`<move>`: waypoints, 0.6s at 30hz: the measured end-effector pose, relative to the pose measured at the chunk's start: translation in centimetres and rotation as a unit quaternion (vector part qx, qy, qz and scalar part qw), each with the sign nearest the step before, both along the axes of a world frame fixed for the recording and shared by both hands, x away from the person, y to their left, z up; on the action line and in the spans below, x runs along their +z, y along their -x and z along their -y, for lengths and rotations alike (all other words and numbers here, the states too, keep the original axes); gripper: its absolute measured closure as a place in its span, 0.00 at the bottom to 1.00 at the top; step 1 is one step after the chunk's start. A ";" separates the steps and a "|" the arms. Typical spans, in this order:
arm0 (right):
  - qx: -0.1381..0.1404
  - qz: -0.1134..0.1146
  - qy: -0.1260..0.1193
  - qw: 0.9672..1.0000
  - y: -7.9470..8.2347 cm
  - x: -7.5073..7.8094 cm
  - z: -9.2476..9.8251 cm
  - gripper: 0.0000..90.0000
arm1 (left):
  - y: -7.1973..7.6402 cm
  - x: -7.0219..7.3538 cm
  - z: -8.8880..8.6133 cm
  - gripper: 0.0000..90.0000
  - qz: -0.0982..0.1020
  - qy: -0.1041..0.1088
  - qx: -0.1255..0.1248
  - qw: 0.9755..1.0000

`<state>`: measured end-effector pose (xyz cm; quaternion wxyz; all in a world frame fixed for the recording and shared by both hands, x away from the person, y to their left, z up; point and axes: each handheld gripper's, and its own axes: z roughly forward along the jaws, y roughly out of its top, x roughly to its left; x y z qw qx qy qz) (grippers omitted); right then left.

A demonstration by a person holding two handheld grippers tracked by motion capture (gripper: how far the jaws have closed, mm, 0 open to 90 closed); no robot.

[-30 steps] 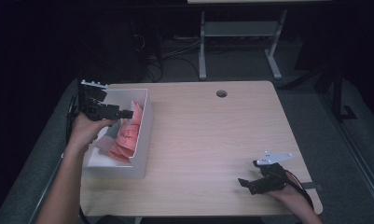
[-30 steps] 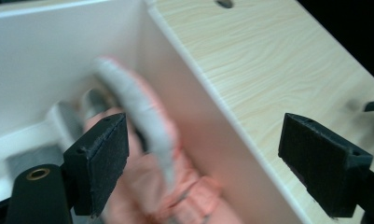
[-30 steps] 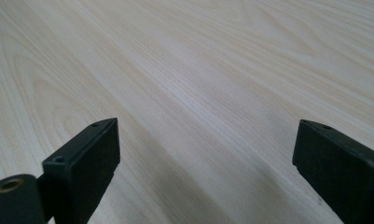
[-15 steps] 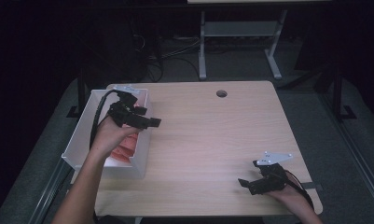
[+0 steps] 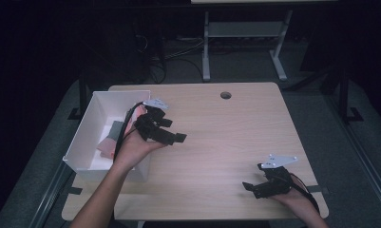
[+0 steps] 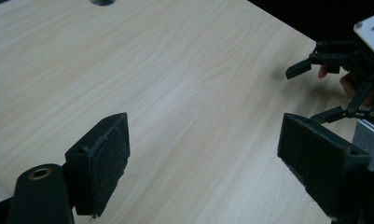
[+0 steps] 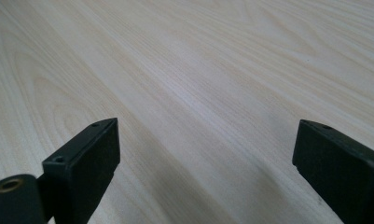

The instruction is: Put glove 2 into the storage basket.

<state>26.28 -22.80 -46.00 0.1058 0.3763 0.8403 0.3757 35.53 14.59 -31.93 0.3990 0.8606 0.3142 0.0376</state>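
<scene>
Tool in our left hand (image 5: 171, 135), jaws wide and empty, sits beside the white bin (image 5: 86, 130) at the worktop's (image 5: 235, 137) left edge, far nearer its pink packets (image 5: 106, 145) than the open right tool (image 5: 257, 186).

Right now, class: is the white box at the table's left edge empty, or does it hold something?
Not empty. The white box holds pink pieces and a grey one. The left gripper beside it is open, carrying nothing.

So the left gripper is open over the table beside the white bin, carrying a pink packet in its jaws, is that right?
Not quite. The left gripper is open over the table beside the white bin, but its jaws are empty: the left gripper view shows bare wood between them. The pink packets lie in the bin, as the high view shows.
</scene>
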 end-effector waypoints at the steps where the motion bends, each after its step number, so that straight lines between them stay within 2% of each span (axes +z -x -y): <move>1: 0.000 0.000 0.000 1.000 0.0 0.0 0.0 0.08 | 0.1 -0.3 0.4 0.18 0.000 -0.003 -0.003 1.000; 10: 0.000 0.001 0.001 1.000 0.0 0.0 0.0 0.08 | 1.5 -2.9 3.3 0.18 -0.012 -0.014 -0.032 0.999; 11: 0.000 0.001 0.001 1.000 0.0 0.0 0.0 0.08 | 1.7 -3.6 3.9 0.18 -0.015 -0.024 -0.042 0.999; 18: 0.002 0.001 0.003 1.000 0.0 0.0 0.1 0.08 | 2.4 -5.5 4.9 0.18 -0.017 -0.033 -0.052 0.998</move>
